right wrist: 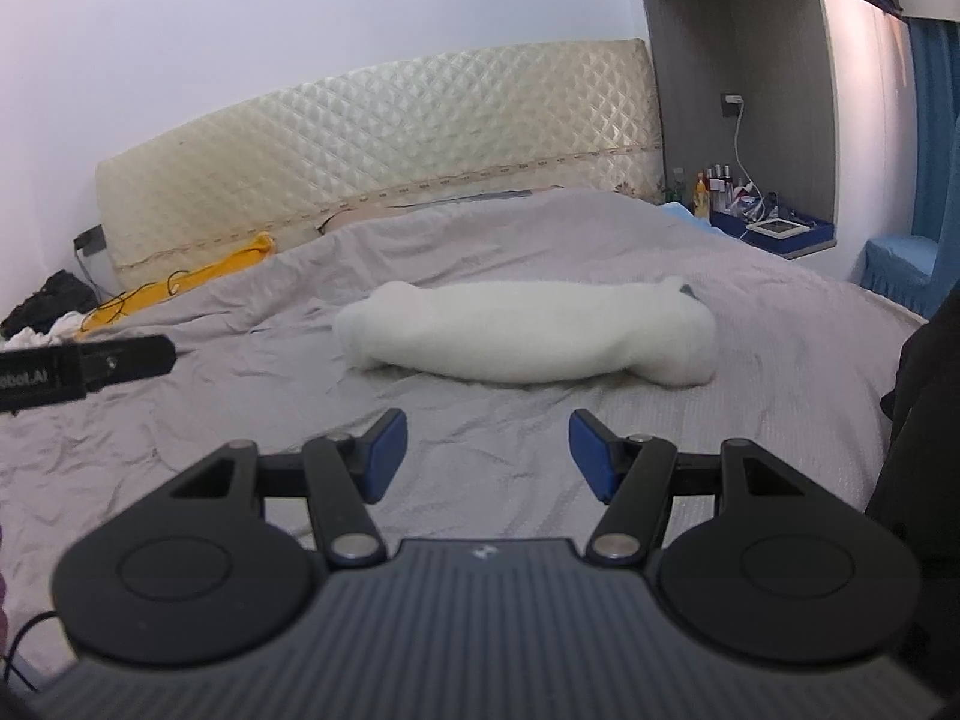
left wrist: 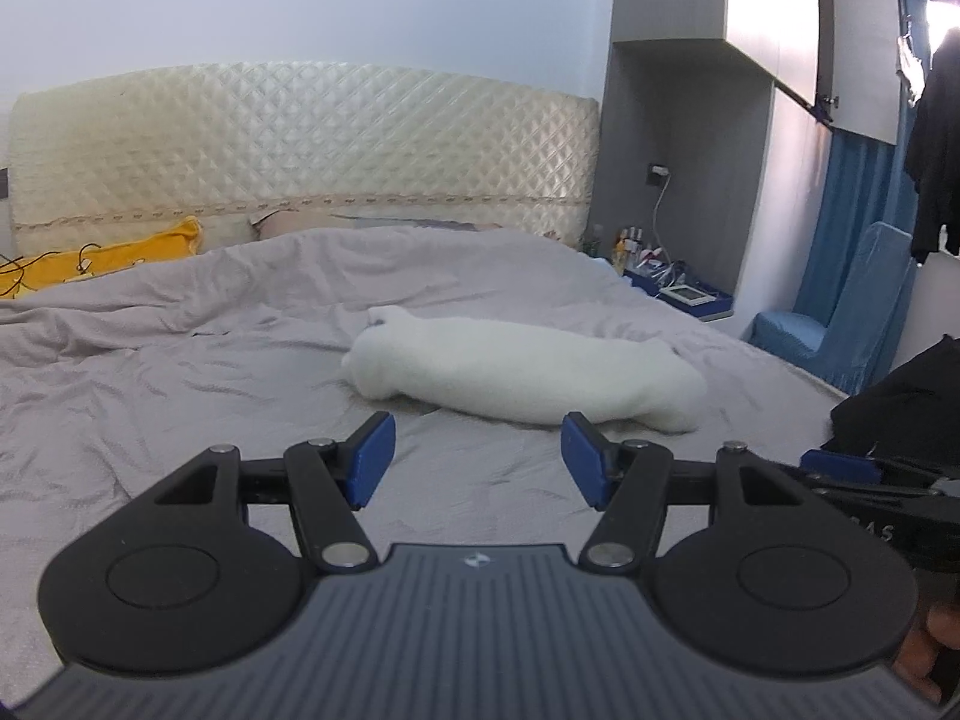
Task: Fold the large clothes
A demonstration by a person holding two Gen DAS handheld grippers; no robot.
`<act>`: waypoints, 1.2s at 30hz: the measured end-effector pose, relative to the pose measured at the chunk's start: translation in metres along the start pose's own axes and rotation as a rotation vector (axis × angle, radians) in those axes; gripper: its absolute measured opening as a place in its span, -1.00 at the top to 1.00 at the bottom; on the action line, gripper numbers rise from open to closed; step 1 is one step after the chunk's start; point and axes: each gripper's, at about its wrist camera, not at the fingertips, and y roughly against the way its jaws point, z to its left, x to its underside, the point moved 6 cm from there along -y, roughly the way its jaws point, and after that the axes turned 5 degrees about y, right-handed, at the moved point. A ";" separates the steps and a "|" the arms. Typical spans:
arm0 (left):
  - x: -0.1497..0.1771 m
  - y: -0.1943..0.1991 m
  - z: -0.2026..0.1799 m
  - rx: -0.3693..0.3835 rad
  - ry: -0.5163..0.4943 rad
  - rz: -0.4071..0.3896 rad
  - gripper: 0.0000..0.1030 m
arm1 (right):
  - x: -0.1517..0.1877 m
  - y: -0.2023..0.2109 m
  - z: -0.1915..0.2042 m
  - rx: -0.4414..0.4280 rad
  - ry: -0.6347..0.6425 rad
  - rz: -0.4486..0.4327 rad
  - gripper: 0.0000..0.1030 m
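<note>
A fluffy white garment [left wrist: 528,369] lies bunched into a long roll across the grey bedsheet [left wrist: 180,372], just beyond both grippers. My left gripper [left wrist: 478,459] hovers over the sheet in front of its near edge, blue pads apart, nothing between them. My right gripper [right wrist: 487,456] stands open too, short of the white garment [right wrist: 528,333], over bare grey bedsheet [right wrist: 240,420]. At the right edge of the left wrist view the right gripper's [left wrist: 840,468] blue finger shows; the left gripper's black body [right wrist: 84,366] shows at the left of the right wrist view.
A quilted cream headboard [left wrist: 300,144] backs the bed. A yellow pillow [left wrist: 108,255] with a black cable lies at the far left. A cluttered bedside shelf [left wrist: 678,288], blue chair [left wrist: 840,324] and blue curtain stand right. Dark clothing [right wrist: 924,420] crowds the right edge.
</note>
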 end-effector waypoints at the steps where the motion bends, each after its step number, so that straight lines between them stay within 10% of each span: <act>1: 0.001 -0.003 0.001 -0.002 -0.002 0.002 -0.30 | 0.001 -0.002 -0.001 0.007 0.001 0.002 -0.22; 29: 0.017 -0.018 0.004 -0.028 -0.014 0.031 -0.30 | 0.007 -0.009 0.004 0.066 0.012 0.010 -0.22; 36: 0.018 -0.019 0.008 -0.019 -0.006 0.028 -0.88 | 0.008 -0.008 0.006 0.087 0.022 -0.003 -0.45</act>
